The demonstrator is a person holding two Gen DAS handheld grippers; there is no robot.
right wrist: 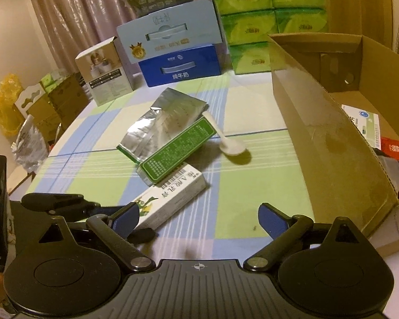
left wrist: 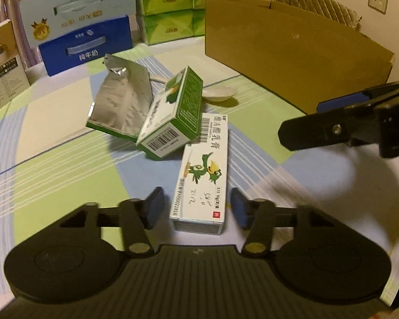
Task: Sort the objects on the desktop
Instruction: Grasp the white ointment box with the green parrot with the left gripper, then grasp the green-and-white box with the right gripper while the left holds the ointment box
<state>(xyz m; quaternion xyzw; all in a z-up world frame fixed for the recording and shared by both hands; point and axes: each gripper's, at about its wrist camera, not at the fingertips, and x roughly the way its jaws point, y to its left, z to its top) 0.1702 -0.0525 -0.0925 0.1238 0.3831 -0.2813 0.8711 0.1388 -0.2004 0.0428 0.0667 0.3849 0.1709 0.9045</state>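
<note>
- The left gripper [left wrist: 196,207] is closest, its jaws apart, with one blue pad on each side of the near end of the white box with the green bird [left wrist: 202,175]. A thin gap shows on both sides, so the pads are not pressing on it.
- The white box lies flat on the checked tablecloth [left wrist: 53,159], in the middle of the table, with its length running away from the left wrist camera.
- A green box [left wrist: 173,117] is tilted, with one lower edge on the far end of the white box. It leans against a crumpled foil pouch [left wrist: 119,101], which is torn open at the top.
- A white plastic spoon [left wrist: 218,94] lies just behind the green box, with its handle passing under it.
- An open cardboard box [left wrist: 279,61] stands on the table's right side. The right wrist view shows a white-and-blue packet [right wrist: 364,122] and a red packet [right wrist: 391,146] inside, along with dark items too unclear to name.
- The right gripper [right wrist: 199,218] has its jaws wide apart and empty over bare cloth, between the white box and the cardboard box wall.
- Along the table's far edge, a blue milk carton [left wrist: 85,45] carries a pale blue carton [left wrist: 77,8]. Stacked green tissue packs [left wrist: 167,5] stand beside them.
</note>
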